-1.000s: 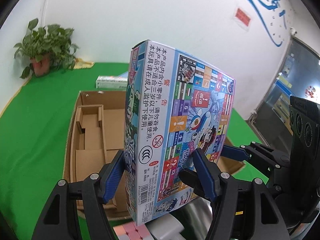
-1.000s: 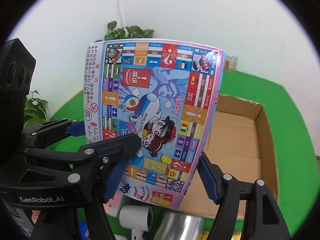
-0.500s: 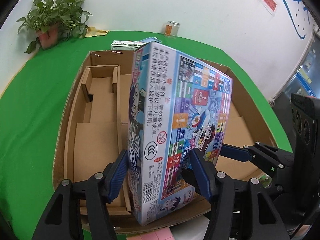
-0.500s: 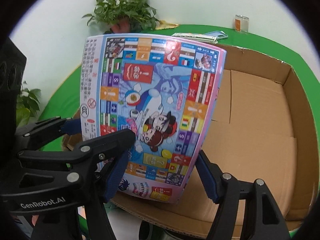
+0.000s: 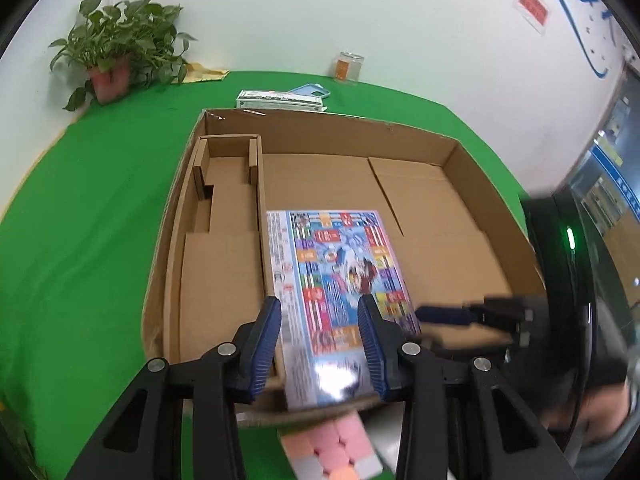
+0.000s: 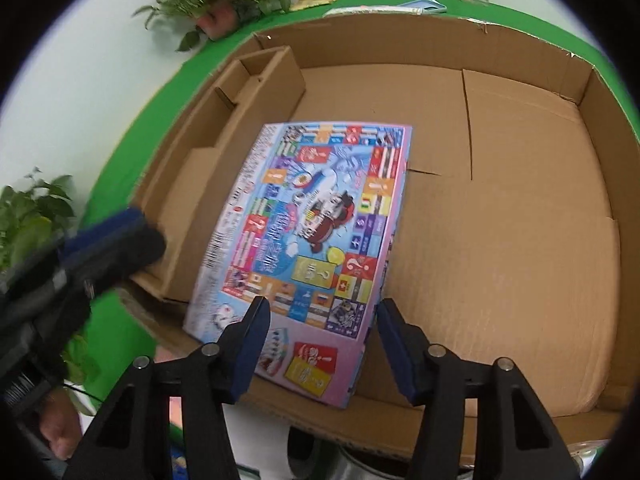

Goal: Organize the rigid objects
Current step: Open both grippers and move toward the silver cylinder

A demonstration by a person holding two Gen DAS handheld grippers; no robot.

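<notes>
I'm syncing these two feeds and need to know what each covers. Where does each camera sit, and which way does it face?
Left wrist: rides the left gripper, looking steeply down into the cardboard box; its own fingers and the right gripper show.
Right wrist: rides the right gripper, looking down likewise; the left gripper and a hand show.
Shared: the game box lying flat inside, the potted plant, the jar.

The game box (image 5: 340, 292) is motion-blurred, its print unreadable.
</notes>
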